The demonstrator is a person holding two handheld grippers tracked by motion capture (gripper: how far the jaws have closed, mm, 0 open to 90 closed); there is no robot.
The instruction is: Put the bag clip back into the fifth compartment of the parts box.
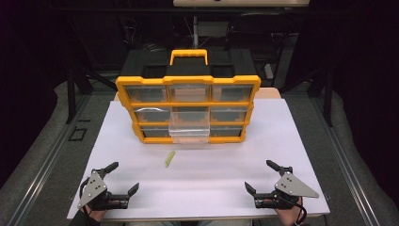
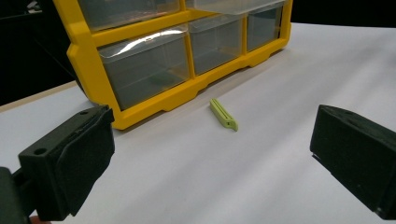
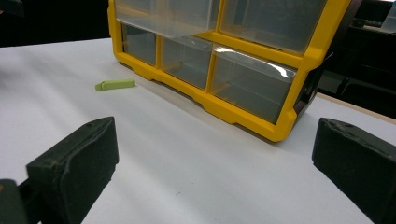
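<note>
A yellow organiser (image 1: 188, 106) with clear drawers stands upright at the back of the white table (image 1: 202, 188); its middle drawer (image 1: 189, 128) is pulled out. A small light-green clip (image 1: 170, 158) lies flat on the table just in front of it, also seen as the green clip (image 2: 223, 114) and the green clip (image 3: 115, 85). My left gripper (image 1: 125, 177) rests open near the front left corner, empty. My right gripper (image 1: 261, 175) rests open near the front right, empty. Both are well short of the clip.
The organiser's yellow frame (image 2: 88, 60) and its corner (image 3: 285, 126) stand ahead of each gripper. The table's front edge (image 1: 197, 217) runs just under my hands. Dark frames and floor surround the table.
</note>
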